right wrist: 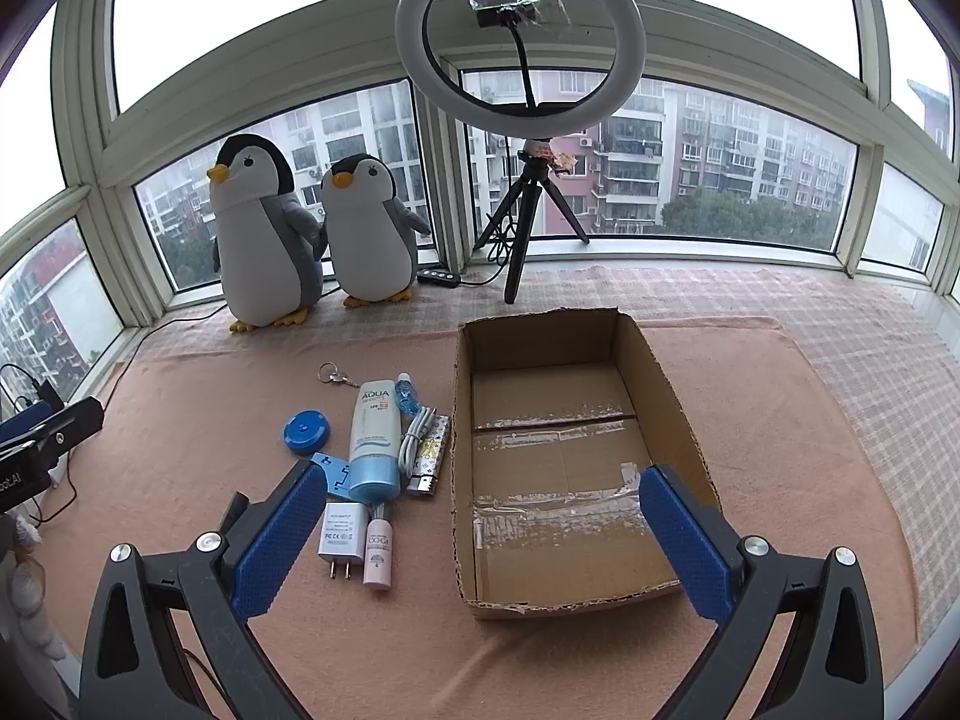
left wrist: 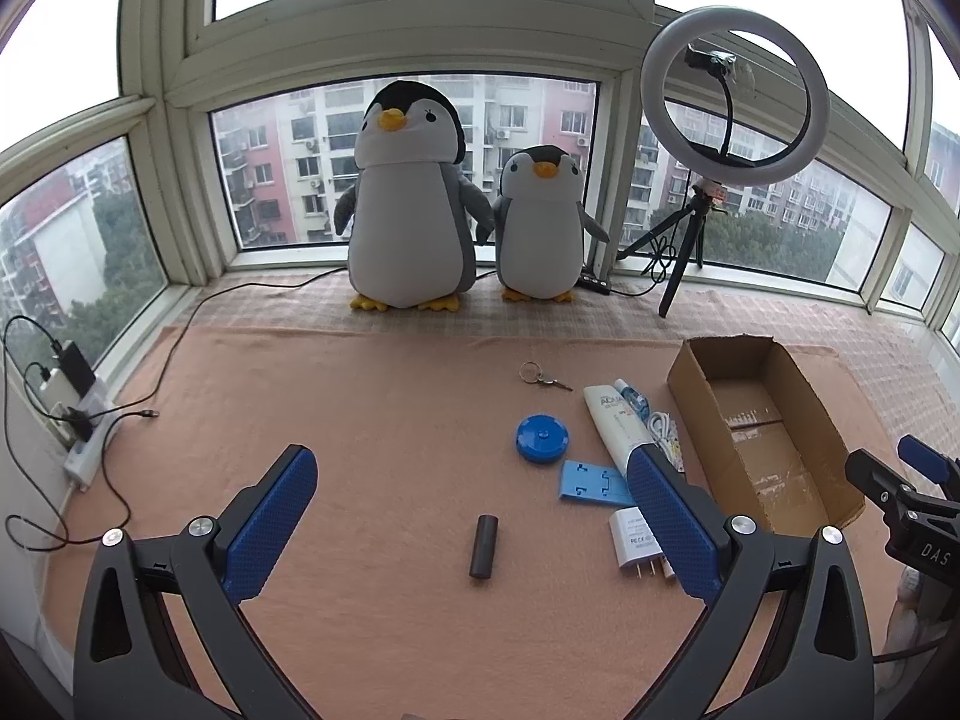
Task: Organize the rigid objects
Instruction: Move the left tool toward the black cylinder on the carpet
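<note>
An open cardboard box [right wrist: 672,384] [left wrist: 804,384] lies empty on the pink cloth. To its left sit a white sunscreen tube [right wrist: 375,426] [left wrist: 609,420], a blue round case [right wrist: 306,431] [left wrist: 543,438], a blue flat holder [left wrist: 591,483], a white charger plug [right wrist: 341,531] [left wrist: 633,534], a small pink bottle [right wrist: 379,552], a white cable [right wrist: 417,429], a key ring [right wrist: 336,375] [left wrist: 543,377] and a dark cylinder [left wrist: 485,546]. My left gripper [left wrist: 474,486] is open above the cylinder. My right gripper [right wrist: 483,501] is open over the box's near left corner, holding nothing.
Two plush penguins [left wrist: 414,204] [left wrist: 543,228] and a ring light on a tripod [right wrist: 519,42] stand along the window sill. A power strip with cables [left wrist: 84,420] lies at the left edge of the cloth. Bare cloth stretches right of the box.
</note>
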Demonstrator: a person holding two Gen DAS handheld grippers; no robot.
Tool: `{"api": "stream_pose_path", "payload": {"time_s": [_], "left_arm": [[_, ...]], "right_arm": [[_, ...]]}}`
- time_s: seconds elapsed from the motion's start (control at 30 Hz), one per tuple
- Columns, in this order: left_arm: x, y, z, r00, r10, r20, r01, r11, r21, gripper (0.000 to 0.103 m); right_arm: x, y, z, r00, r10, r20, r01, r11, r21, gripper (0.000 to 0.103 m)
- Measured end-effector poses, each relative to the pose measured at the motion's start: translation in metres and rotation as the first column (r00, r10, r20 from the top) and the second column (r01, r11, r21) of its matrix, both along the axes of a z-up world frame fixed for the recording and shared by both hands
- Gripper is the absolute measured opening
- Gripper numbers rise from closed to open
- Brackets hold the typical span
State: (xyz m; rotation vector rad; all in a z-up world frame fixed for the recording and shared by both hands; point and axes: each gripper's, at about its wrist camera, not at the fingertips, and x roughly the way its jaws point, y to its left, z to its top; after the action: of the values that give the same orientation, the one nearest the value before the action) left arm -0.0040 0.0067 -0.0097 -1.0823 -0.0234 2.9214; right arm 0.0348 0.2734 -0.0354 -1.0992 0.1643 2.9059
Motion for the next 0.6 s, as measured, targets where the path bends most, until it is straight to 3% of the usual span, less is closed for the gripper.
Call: {"api": "stream_pose_path", "payload": {"time_s": [0.6], "left_arm": [[-0.014,-0.025,-0.026,0.996,0.069,0.062,-0.067,0.997,-0.034,0.103]], "right_arm": [[-0.014,0.048,-0.021,0.996,-0.075,0.056,0.075,0.997,0.009,0.103]]}}
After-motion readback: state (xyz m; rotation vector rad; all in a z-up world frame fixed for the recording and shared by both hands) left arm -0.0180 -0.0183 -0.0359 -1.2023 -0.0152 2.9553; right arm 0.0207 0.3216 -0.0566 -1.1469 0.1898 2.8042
